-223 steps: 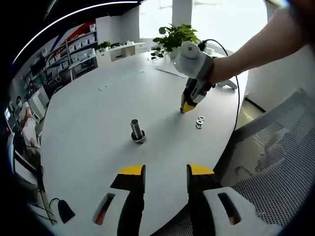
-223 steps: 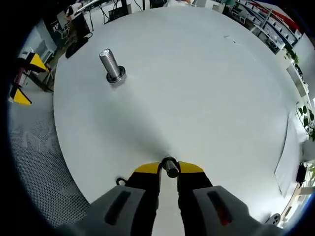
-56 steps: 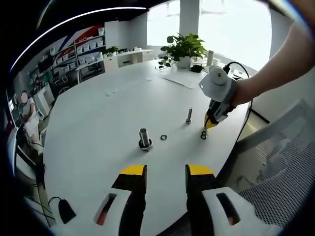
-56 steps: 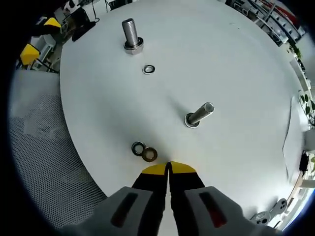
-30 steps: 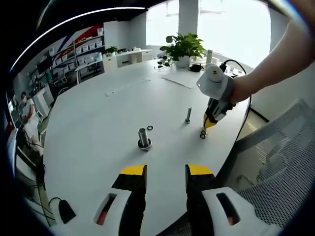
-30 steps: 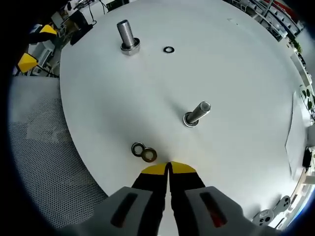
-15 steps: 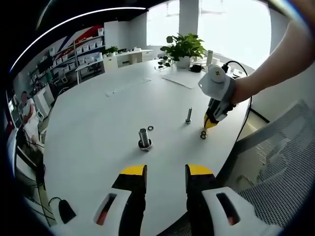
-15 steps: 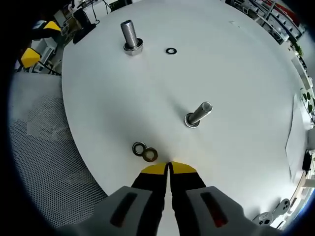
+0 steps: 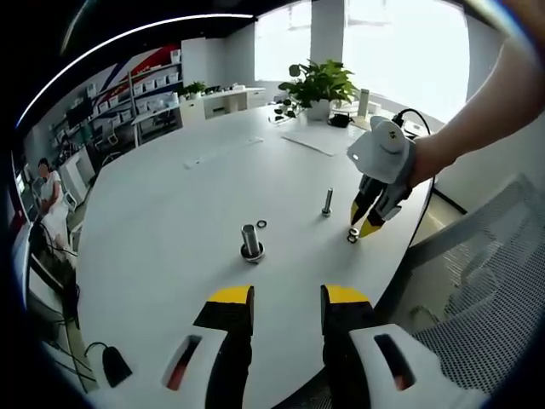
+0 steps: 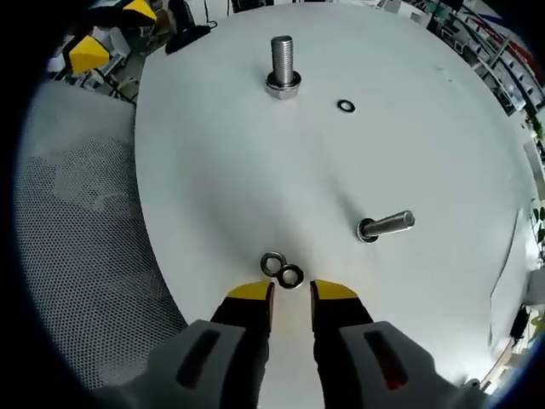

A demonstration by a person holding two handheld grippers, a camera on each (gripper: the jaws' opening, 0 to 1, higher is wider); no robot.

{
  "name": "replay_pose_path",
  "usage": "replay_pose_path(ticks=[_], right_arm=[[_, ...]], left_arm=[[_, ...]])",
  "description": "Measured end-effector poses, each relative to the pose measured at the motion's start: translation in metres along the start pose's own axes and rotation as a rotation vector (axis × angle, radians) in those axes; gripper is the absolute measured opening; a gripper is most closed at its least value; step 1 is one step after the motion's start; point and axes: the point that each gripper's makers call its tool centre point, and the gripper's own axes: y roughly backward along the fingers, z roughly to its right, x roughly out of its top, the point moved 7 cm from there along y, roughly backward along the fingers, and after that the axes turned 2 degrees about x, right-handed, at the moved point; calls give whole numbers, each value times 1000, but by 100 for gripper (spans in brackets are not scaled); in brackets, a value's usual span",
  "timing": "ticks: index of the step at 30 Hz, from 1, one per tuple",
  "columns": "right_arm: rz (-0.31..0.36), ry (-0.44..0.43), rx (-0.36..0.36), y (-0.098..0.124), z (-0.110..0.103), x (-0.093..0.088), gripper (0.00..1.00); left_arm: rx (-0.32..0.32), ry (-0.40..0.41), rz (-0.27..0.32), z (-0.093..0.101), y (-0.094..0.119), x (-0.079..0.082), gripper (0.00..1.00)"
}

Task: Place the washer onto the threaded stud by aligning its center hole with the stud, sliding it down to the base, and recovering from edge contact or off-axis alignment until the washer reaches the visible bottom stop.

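A big threaded stud (image 9: 250,242) stands upright on the white table (image 9: 162,204), with a small dark washer (image 9: 261,224) lying just beyond it. In the right gripper view the same stud (image 10: 283,61) is at the far side with the washer (image 10: 346,106) to its right. Two touching washers (image 10: 282,269) lie flat near the table edge, just ahead of my open right gripper (image 10: 290,293). From the left gripper view, that right gripper (image 9: 364,219) hovers over the washer pair (image 9: 352,235). My left gripper (image 9: 287,298) is open and holds nothing, well short of the stud.
A thinner bolt (image 10: 386,226) stands on its head between the washer pair and the far table; the same bolt (image 9: 328,201) is upright. A mesh chair (image 9: 477,281) is at the table edge. A potted plant (image 9: 319,83) and papers sit at the far end.
My right gripper has gone from shut to open, and its view has swung so the washer pair lies straight ahead of the jaws. The left gripper has stayed put.
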Motion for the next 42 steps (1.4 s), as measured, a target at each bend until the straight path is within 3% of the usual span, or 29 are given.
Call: replay_pose_path(ticks=[5,16,19,24,42], right_arm=[[-15,23,-9,-3,3,2,18],[-23,-18,-21,-2,10,-1,17],[-22,39,-22,-2,8,2,17],[-39,-6,-7,-4,13,4,16],[-203,81,8,-6,12,16,14]], left_arm=[[1,-5,-4,0,0,-1,30],[0,-5,-6,-1,-1,-1,29],[0,-5,-7,0,0,-1,29],[0,-5,-8,-1,0,-1,29],[-1,-11,-18,-1,-2,-2,29]])
